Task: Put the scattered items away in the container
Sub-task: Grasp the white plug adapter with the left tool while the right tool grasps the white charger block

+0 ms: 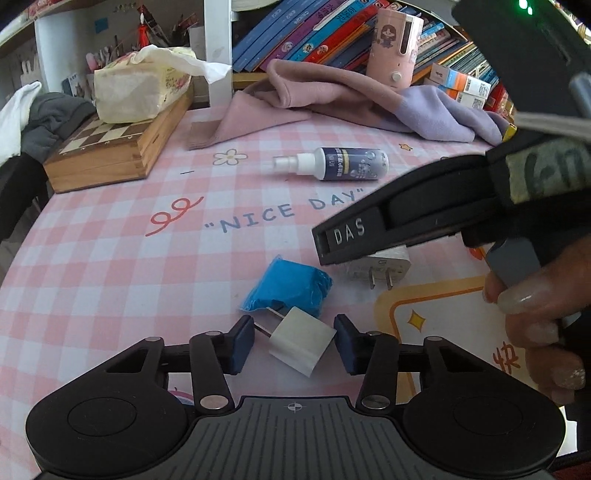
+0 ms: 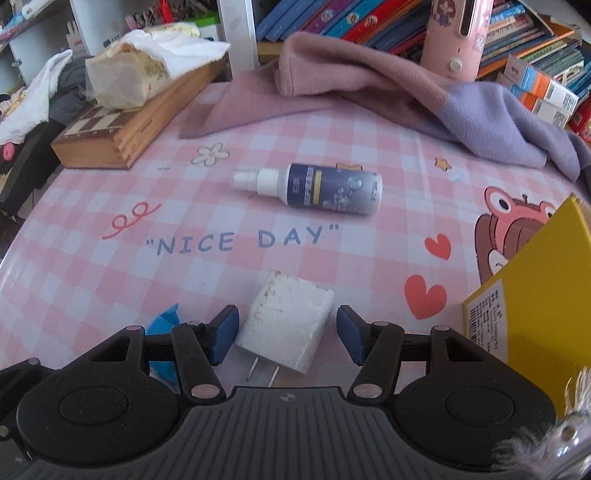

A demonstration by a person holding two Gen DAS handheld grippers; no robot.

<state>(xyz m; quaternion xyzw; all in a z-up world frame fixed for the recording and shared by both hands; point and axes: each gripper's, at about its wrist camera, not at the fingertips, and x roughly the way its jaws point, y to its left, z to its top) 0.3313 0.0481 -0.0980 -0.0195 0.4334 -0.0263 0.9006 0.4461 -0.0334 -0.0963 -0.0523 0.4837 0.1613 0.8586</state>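
Grippers Spread Around Two Chargers

Left wrist view: left gripper (image 1: 294, 343) stood wide, blue pads flanking a white charger (image 1: 301, 339) without contact. A blue packet (image 1: 288, 288) lay just beyond. The right gripper (image 1: 351, 240) hung over a second charger (image 1: 384, 267). A spray bottle (image 1: 340, 163) lay farther off.

Right wrist view: right gripper (image 2: 284, 334) was also wide, pads either side of the second charger (image 2: 286, 326), apart from it. A yellow box (image 2: 535, 295) stood at right.

Home desk — children's books (image 1: 314, 29), chessboard (image 1: 110, 147).
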